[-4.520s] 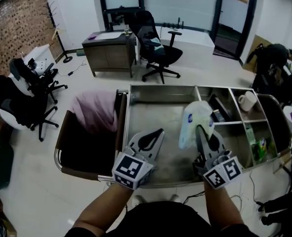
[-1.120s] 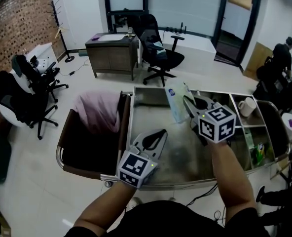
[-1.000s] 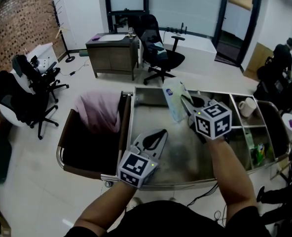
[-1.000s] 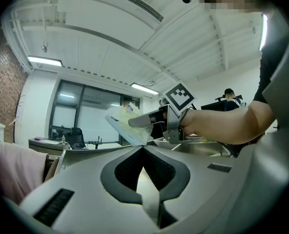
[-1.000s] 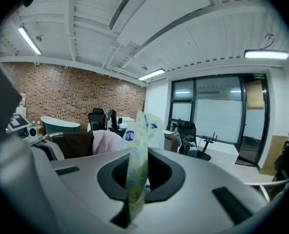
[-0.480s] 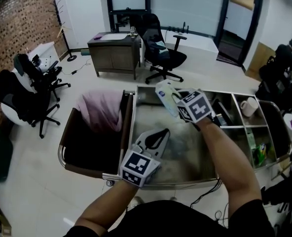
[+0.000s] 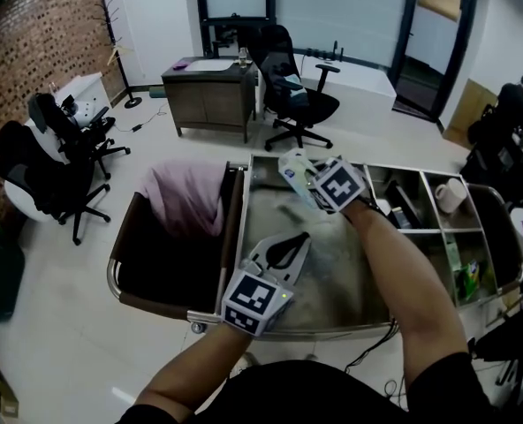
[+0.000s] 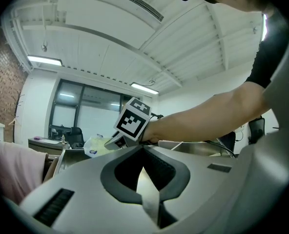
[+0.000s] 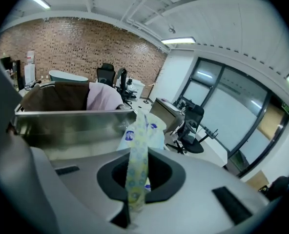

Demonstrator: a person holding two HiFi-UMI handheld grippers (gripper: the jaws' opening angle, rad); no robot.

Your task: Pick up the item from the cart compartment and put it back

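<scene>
Head view: right gripper (image 7: 308, 181) clenched on the bag (image 7: 292, 166), above the far left corner of the cart's (image 7: 332, 329) large compartment. The bag's long axis runs on from the jaws, away from the person. Left gripper (image 7: 284, 247) sits by the cart's near rim, farther off

Left gripper view: jaws together, empty

Right gripper view: bag edge pinched, its body beyond the jaws

4.5 s ago the bag hung over the cart's middle

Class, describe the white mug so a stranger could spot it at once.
Start at the steel cart before the person. Its right end is split into small compartments; the mug sits in the far corner one, the only white thing there.
</scene>
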